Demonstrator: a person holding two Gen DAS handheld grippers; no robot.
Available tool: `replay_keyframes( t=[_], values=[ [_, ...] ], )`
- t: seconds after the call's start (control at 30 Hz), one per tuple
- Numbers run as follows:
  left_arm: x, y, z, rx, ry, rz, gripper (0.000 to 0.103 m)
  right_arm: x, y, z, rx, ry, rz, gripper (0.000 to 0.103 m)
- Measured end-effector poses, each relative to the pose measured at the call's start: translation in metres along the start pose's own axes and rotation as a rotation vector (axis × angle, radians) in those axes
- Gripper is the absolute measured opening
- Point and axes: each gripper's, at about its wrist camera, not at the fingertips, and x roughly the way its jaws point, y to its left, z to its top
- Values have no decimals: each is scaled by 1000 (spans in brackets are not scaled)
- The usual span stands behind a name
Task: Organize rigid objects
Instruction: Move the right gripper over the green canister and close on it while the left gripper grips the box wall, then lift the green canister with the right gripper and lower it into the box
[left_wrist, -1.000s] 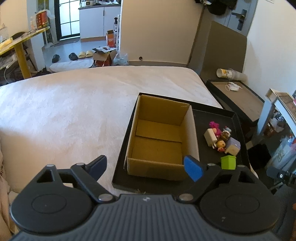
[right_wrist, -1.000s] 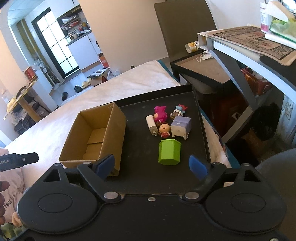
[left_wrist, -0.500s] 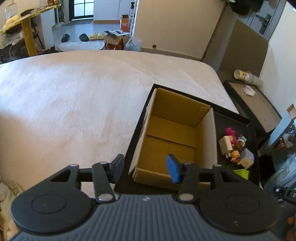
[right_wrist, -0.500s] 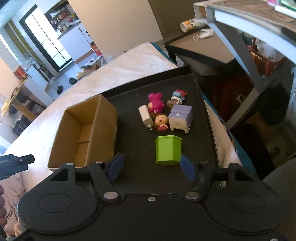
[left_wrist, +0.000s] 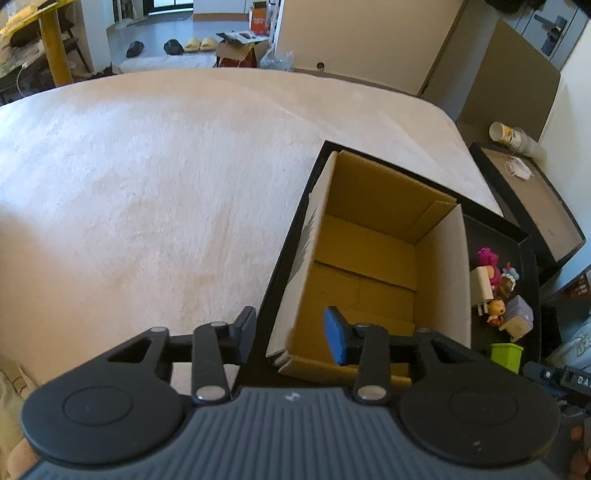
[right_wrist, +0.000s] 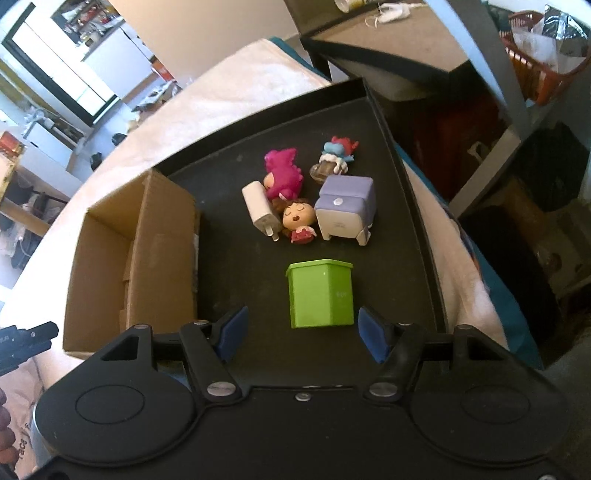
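Right wrist view shows the right gripper (right_wrist: 303, 334) lower now, its jaws just narrowed yet apart around the green box (right_wrist: 320, 293) on the black tray (right_wrist: 413, 206), maybe not touching, while the left gripper (left_wrist: 290, 334), half closed, straddles the cardboard box (left_wrist: 369, 266) wall.

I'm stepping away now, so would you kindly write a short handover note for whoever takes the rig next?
Left tongs: empty, jaws have just been closing; they straddle the near left wall of the cardboard box, not pressing it.
Right tongs: empty, jaws have just narrowed; the pads stand either side of the green box, short of it.
On the black tray: white charger, pink figure, doll, blue-red figure, purple box.
Done: nothing; the cardboard box looks empty.
Left: move all six items into it, the green box probably first.
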Motion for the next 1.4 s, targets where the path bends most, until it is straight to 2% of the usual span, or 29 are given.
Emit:
replay_keyframes(
  t=[0.27, 0.5, 0.7, 0.77, 1.07, 1.4],
  values=[
    [15, 5, 5, 7, 29, 13, 30, 27, -1, 5, 0, 34, -51, 65],
    [29, 5, 7, 12, 63, 5, 30, 37, -1, 7, 3, 58, -60, 64],
    [39, 0, 7, 32, 80, 0, 17, 51, -6, 8, 38, 96, -52, 52],
    [41, 0, 8, 32, 90, -4, 12, 54, -10, 9, 62, 103, -24, 49],
    [40, -7, 7, 78, 72, 16, 10, 42, -11, 10, 81, 95, 20, 48],
    [32, -9, -1, 99, 63, -14, 10, 16, 6, 17, 50, 38, 55, 48]
  ],
)
